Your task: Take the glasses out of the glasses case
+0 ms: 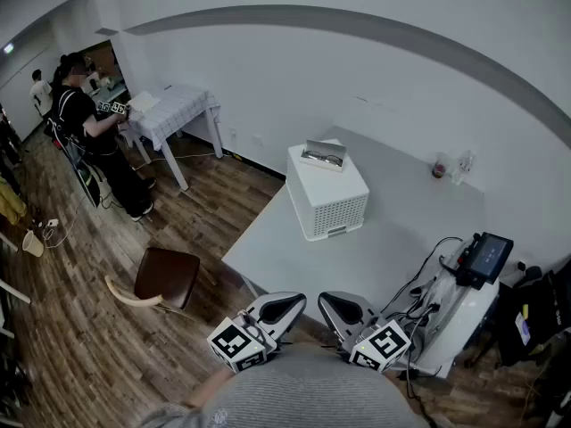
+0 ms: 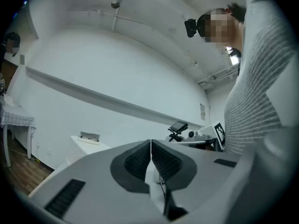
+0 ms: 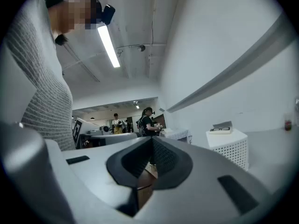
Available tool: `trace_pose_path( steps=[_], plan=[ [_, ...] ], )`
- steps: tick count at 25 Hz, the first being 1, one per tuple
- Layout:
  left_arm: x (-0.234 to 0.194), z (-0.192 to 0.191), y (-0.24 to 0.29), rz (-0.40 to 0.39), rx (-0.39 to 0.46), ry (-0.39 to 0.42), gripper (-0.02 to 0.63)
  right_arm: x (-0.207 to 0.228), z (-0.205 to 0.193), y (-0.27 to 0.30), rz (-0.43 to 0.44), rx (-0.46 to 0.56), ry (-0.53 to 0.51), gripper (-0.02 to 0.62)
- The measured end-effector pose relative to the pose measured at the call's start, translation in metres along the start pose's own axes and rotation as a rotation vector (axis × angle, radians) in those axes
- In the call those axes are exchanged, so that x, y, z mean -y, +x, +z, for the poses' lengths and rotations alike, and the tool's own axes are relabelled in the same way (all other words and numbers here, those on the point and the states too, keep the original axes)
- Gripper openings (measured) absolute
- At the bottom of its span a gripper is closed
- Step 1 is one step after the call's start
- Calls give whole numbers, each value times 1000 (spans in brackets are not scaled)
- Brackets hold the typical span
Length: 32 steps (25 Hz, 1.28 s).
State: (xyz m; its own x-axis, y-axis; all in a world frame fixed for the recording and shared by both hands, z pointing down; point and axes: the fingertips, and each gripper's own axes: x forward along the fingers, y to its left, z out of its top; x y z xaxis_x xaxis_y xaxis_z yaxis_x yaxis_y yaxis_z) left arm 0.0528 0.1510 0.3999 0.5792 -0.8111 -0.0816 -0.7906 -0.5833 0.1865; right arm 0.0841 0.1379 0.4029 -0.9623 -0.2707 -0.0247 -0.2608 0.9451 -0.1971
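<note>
An open glasses case with dark-framed glasses lying in it rests on top of a white perforated box on the white table. The case shows small and far off in the left gripper view, and the case also appears far off at the right of the right gripper view. My left gripper and right gripper hang side by side close to my body, short of the table's near edge. Both are shut with nothing between their pads, and both are well away from the case.
A stand with a small screen and cables sits at the table's right end. Two small items stand by the wall. A brown chair is on the wood floor to the left. A person works at a far table.
</note>
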Motion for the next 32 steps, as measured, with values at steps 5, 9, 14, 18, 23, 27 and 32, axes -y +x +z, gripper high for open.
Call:
trace_pose_path(
  steps=[5,9,14,18,23,27,32],
  plan=[
    [-3,-1,-3,1,-4,-13,15,-1,1,4,2,0,-2,14],
    [-3,-2,-2,1,-6,-18,14,0,0,5,4,-5,0,14],
    [-3,-3,-1,-2,-6,-14,15,1,0,6,5,-5,-4,14],
    [-4,-1,-1,2,0,-11,15,1,0,7,10,-4,-9,14],
    [-6,-2,-2,21,-9,-20,15,-4,5,8,44,22,-4,15],
    [-7,-2,-4,44,-18,-20,15,-9,6,7,80,48,-13,15],
    [-2,-4,-1,19,-1,-9,15,-10,1,6,86,26,-25,15]
  ],
)
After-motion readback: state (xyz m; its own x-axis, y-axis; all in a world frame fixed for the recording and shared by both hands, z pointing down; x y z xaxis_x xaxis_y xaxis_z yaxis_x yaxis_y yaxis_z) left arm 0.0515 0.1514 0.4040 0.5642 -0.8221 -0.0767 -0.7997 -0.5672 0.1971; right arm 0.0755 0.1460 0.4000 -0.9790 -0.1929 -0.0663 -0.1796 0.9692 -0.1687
